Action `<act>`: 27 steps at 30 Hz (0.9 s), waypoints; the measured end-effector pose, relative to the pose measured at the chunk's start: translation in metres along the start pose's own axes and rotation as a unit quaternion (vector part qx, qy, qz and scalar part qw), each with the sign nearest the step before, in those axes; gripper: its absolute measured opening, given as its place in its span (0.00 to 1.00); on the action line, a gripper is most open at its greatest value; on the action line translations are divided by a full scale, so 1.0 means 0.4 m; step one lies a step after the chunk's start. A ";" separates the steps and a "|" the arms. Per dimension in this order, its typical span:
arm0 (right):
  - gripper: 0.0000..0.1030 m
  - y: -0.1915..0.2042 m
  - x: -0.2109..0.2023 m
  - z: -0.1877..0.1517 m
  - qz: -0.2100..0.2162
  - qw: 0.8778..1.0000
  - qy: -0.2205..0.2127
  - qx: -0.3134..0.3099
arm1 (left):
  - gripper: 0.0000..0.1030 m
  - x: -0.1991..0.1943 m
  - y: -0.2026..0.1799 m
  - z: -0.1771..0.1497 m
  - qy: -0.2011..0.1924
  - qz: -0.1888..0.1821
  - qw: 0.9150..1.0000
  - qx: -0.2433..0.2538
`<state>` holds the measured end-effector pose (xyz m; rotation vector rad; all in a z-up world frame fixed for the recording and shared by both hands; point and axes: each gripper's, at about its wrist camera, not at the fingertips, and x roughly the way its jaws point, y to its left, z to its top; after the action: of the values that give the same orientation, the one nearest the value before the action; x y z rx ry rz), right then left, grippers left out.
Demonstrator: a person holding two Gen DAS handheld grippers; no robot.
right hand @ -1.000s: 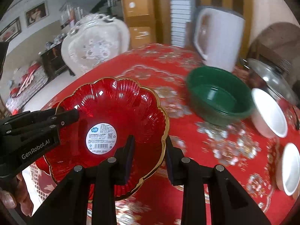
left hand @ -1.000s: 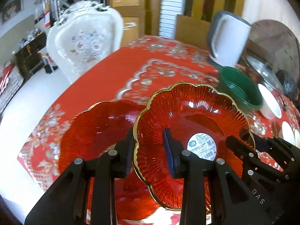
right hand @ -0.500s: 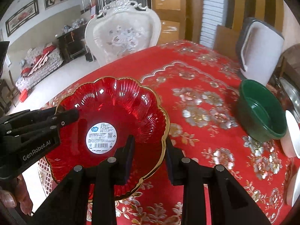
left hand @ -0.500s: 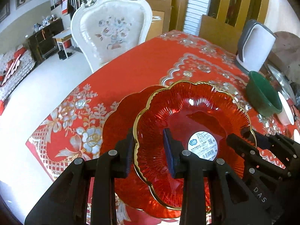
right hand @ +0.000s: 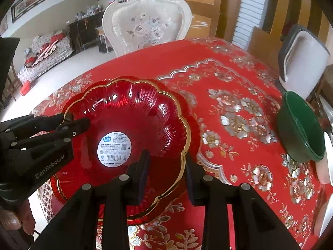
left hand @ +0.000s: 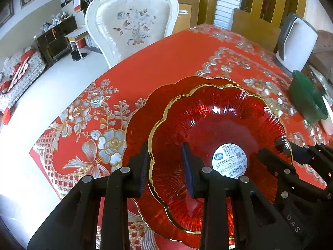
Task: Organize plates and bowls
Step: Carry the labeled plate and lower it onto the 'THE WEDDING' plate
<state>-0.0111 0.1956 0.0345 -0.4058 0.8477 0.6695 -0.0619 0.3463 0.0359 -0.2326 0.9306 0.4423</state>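
Observation:
A red glass plate (left hand: pixel 218 129) with a scalloped gold rim and a white label is held between both grippers. My left gripper (left hand: pixel 166 166) is shut on its left rim, one finger inside, one outside. My right gripper (right hand: pixel 166 170) is shut on its right rim the same way. The plate (right hand: pixel 135 116) hangs just above a second red plate (left hand: pixel 145 112) that lies on the red tablecloth, and nearly covers it; that plate's edge shows in the right wrist view (right hand: pixel 194 125). Each gripper also shows in the other's view.
A green bowl (right hand: pixel 299 127) sits to the right, with white bowls (right hand: pixel 328 158) beyond it. A white-and-grey kettle (right hand: pixel 301 56) stands at the back right. An ornate white chair (left hand: pixel 133 23) stands at the far table edge. The table edge (left hand: pixel 41 145) is close on the left.
Both grippers carried the held plate left, over the second red plate, which it now mostly covers. The green bowl and kettle shifted right in both views.

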 end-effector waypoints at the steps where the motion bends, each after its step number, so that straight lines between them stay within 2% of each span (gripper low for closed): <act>1: 0.32 0.003 0.004 -0.001 0.000 1.000 0.002 0.000 | 0.29 0.002 0.002 -0.001 -0.001 0.002 1.000 0.000; 10: 0.33 0.008 0.032 0.004 0.003 1.000 0.005 0.002 | 0.29 0.007 -0.009 0.002 -0.019 0.030 0.999 0.013; 14: 0.38 0.027 0.037 0.005 -0.012 1.000 0.006 -0.022 | 0.29 0.004 -0.011 0.002 -0.026 0.039 0.999 0.016; 18: 0.39 0.035 0.037 0.002 -0.015 0.999 0.006 -0.032 | 0.31 0.000 -0.011 0.006 -0.035 0.042 0.998 0.018; 23: 0.39 0.030 0.030 0.003 -0.017 0.999 0.004 -0.032 | 0.31 -0.010 -0.010 0.012 -0.043 0.028 0.999 0.012; 27: 0.39 0.019 -0.006 0.005 -0.012 0.999 -0.014 -0.026 | 0.31 -0.032 -0.020 0.019 -0.051 0.010 0.999 0.008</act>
<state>-0.0163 0.2014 0.0372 -0.4521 0.7995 0.6750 -0.0595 0.3387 0.0508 -0.1854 0.8374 0.4606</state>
